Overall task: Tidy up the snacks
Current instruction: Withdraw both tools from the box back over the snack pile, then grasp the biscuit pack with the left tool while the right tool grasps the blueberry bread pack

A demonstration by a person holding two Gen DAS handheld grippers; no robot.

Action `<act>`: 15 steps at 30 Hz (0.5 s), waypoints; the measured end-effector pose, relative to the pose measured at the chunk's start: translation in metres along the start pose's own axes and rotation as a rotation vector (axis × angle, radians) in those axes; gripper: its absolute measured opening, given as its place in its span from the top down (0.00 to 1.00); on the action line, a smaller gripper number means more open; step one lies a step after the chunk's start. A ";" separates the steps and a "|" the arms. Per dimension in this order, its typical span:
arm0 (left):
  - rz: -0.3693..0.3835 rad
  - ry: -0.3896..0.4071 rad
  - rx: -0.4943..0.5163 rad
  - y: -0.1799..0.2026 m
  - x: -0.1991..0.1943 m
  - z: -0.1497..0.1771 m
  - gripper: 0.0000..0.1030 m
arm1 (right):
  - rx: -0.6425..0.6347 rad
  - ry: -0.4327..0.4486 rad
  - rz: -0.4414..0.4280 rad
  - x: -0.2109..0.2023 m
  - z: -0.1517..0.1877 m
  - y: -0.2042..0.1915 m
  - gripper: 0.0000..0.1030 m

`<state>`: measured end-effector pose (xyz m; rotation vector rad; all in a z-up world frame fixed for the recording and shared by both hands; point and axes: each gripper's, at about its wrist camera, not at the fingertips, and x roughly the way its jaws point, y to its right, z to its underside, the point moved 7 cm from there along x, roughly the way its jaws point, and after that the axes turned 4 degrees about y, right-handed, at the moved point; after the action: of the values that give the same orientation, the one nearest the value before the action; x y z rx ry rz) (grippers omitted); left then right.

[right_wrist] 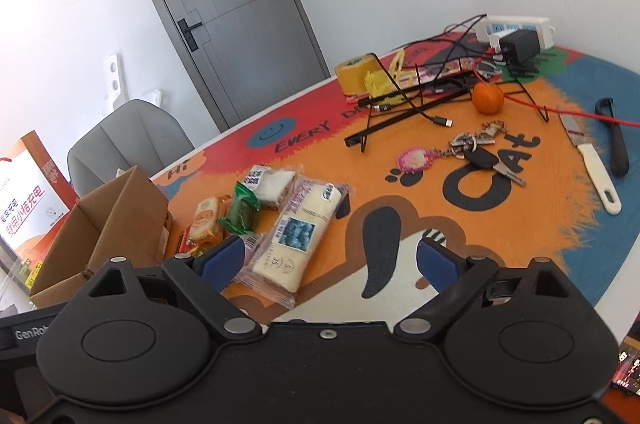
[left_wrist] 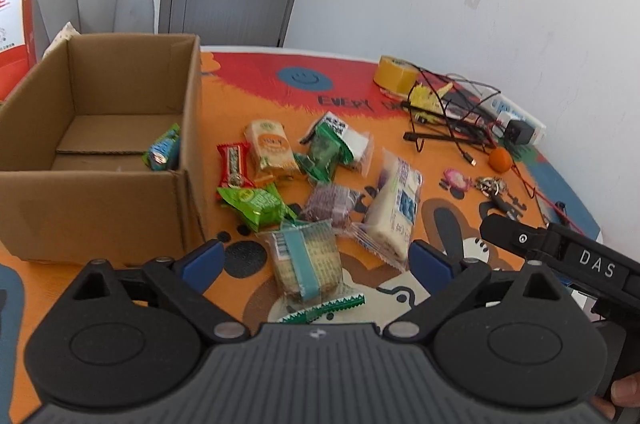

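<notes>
One blue snack [left_wrist: 163, 148] is boxed in the cardboard box [left_wrist: 100, 207]; the loose packets [left_wrist: 320, 183] ahead of the released left gripper [left_wrist: 316, 260] and right gripper [right_wrist: 330, 256] are left.

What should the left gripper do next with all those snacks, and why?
Probably ease down and close on the teal-band snack. The left gripper is open, that packet lies right between its fingers, and the box beside it holds only one snack so far.

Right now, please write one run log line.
left gripper: open over teal-banded snack | right gripper: open | cardboard box: one snack
</notes>
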<state>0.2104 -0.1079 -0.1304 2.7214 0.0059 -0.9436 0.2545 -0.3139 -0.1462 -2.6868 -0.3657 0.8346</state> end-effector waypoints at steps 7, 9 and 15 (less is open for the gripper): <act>-0.037 -0.037 -0.006 0.001 0.022 0.008 0.10 | 0.023 -0.038 -0.008 0.013 0.008 0.008 0.12; -0.050 -0.045 -0.015 0.000 0.030 0.010 0.13 | 0.026 -0.048 -0.018 0.016 0.010 0.007 0.12; -0.073 -0.093 -0.029 -0.004 0.050 0.019 0.35 | 0.035 -0.079 -0.040 0.031 0.016 0.002 0.13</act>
<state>0.2380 -0.1128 -0.1761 2.6644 0.1016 -1.0809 0.2700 -0.3019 -0.1753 -2.6108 -0.4179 0.9284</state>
